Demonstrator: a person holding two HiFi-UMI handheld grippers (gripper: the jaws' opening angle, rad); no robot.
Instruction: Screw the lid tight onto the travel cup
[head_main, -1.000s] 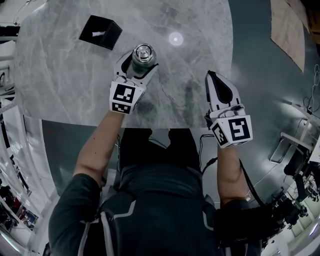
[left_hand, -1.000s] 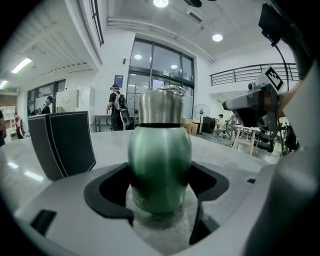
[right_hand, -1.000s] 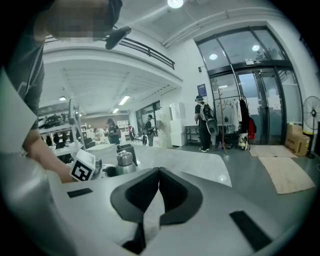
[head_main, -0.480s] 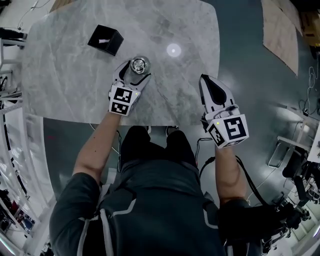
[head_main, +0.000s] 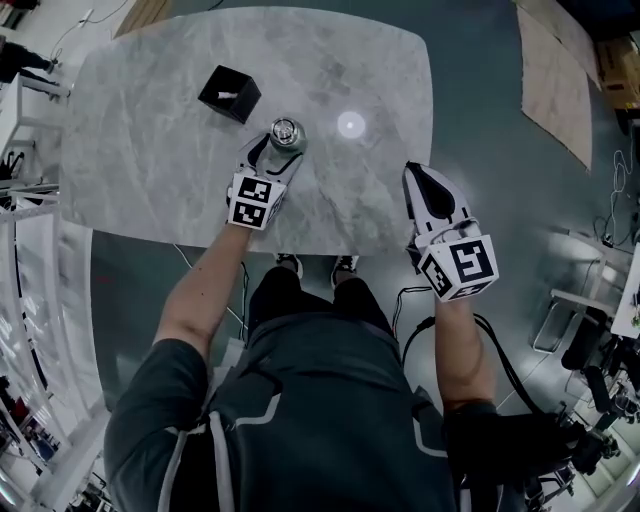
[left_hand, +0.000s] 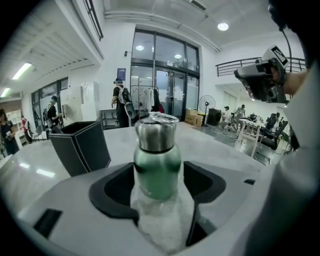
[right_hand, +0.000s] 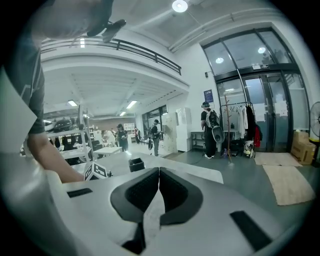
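- The grey marbled bench (head_main: 150, 130) is seen from above, with rounded corners; a bright spot of light is reflected near its middle.
- The right gripper (head_main: 419, 172) is held over the bench's near right corner. Its jaws are pressed together with nothing between them.
- The left gripper (head_main: 283, 146) is held low over the middle of the bench, reaching in from the near edge. Its jaws are wide apart and closing, with the travel cup between them; the pads are seen just beside the cup's sides and not clearly pressed on it.
- An open-topped black box (head_main: 229, 94) is set toward the far edge, left of the cup and apart from it.
- The travel cup (left_hand: 158, 172), green-bodied, is stood upright near the bench's middle.
- The steel lid (left_hand: 157, 133) is seated on the cup's top.
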